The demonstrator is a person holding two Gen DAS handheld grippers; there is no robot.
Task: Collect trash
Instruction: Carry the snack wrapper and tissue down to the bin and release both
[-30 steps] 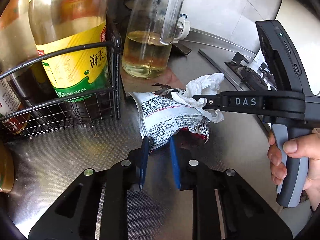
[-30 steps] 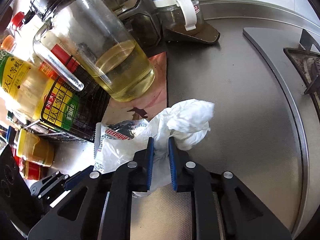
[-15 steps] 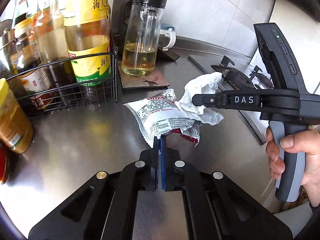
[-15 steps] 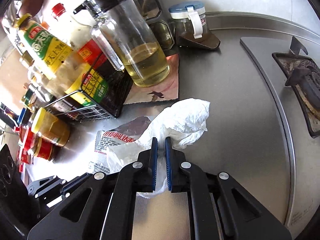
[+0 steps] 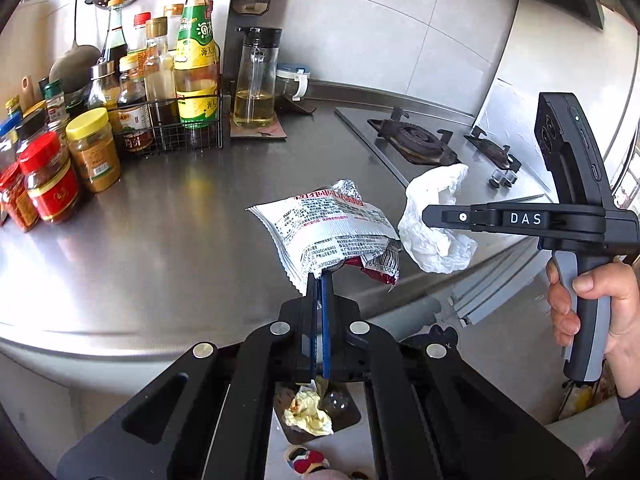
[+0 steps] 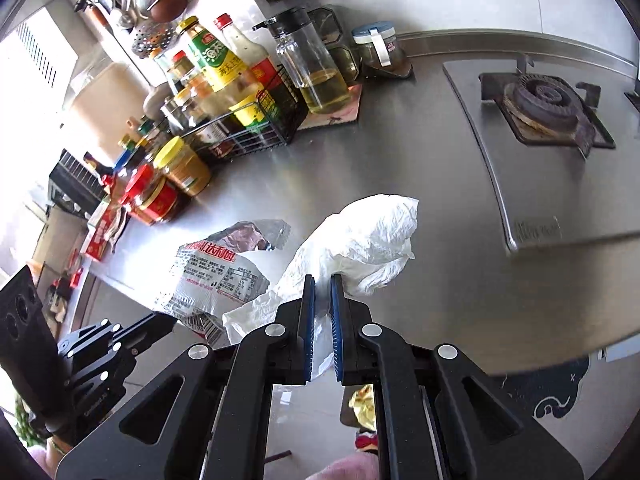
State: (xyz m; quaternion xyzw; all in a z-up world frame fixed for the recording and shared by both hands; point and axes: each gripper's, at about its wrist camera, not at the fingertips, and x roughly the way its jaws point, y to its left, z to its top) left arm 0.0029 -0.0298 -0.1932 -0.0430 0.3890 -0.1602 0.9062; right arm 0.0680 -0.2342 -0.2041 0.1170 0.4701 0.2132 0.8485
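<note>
Gripping an empty snack wrapper point(image 5: 332, 232) by its lower edge, the left hand-held gripper point(image 5: 319, 280) holds it clear above the steel bench point(image 5: 160, 248), jaws pinched tight on the foil. Just to its right, the right hand-held gripper point(image 6: 321, 280) is clamped on a crumpled white tissue point(image 6: 368, 240), jaws narrow. Beyond both stand an oil jug point(image 5: 256, 80) and a wire rack point(image 5: 176, 136) of bottles.

Two hand-held grippers point(image 5: 319, 280), one snack wrapper point(image 5: 328, 228), one crumpled tissue point(image 5: 434, 216), two burners point(image 5: 412, 140).
</note>
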